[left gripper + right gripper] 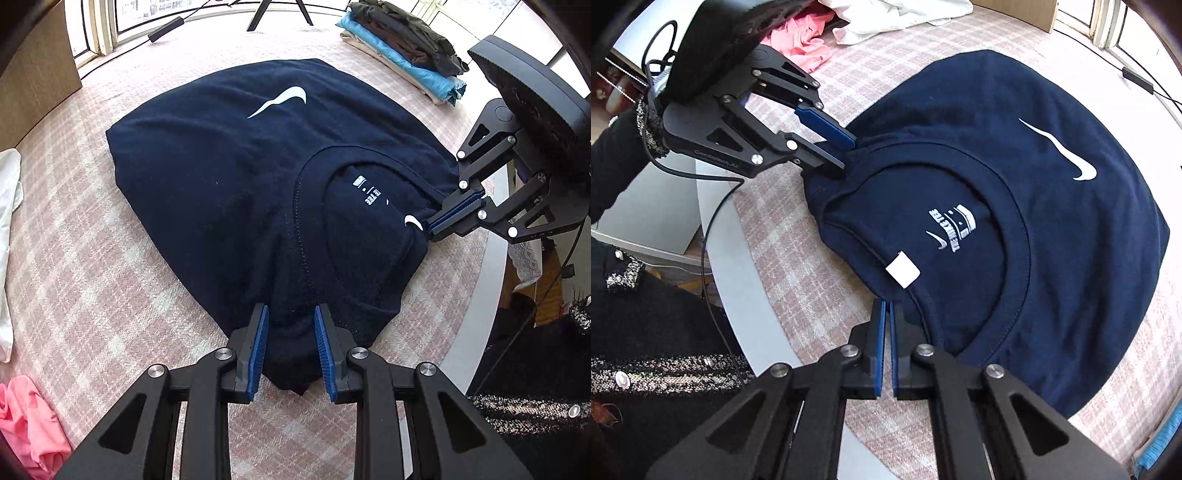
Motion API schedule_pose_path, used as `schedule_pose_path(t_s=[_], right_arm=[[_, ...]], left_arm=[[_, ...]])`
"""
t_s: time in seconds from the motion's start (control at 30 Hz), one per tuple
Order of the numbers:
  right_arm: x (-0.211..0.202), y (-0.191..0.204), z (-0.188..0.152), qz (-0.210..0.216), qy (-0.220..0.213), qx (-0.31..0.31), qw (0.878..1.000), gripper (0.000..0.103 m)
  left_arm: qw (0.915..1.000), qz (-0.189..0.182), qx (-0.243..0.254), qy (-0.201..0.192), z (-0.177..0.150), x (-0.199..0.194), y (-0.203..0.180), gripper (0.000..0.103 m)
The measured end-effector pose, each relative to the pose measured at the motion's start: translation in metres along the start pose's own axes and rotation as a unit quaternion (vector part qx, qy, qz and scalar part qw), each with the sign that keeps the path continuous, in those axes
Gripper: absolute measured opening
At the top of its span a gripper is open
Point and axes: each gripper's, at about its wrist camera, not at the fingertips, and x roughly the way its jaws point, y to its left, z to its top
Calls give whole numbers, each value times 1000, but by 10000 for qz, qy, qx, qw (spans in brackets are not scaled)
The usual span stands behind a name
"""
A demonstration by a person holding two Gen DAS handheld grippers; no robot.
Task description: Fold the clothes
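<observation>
Navy t-shirt [229,177] lies folded on the pink plaid tablecloth [92,266], collar end toward the near table edge, white swoosh on the far half. Left gripper [290,314]: jaws part open, straddling a bunched shoulder fold; contact with the blue pads cannot be told. Right gripper [887,308]: pads pressed nearly together; in the left wrist view they pinch shirt cloth beside the collar. White neck tag [903,274] sticks up just ahead of it. Pink garment [29,417] and white cloth [9,221] lie along the left edge. Stack of folded clothes [402,48] sits at the far right corner, well apart. Black tripod legs [280,13] stand at the far edge.
</observation>
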Motion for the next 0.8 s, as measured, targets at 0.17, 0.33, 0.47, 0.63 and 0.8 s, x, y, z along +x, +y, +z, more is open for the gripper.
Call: schedule_pose_path(t_s=[0.17, 0.33, 0.47, 0.63, 0.8], right_arm=[[-32, -12, -1, 491, -450, 417, 9969, 6], [-35, -38, 1, 450, -837, 1100, 9894, 11], [2, -50, 4, 392, -380, 1208, 9912, 11], [-39, -57, -9, 470, -630, 1447, 9864, 13], [-62, -107, -32, 477, -1353, 2578, 9555, 20]], left_arm=[[9999, 36, -17, -99, 2, -11, -4, 25], [9992, -124, 2, -380, 11, -28, -13, 25], [9988, -143, 193, -421, 30, -23, -22, 29], [9982, -258, 461, -283, 44, -12, -36, 28], [9958, -574, 698, -171, 62, 11, -50, 29]])
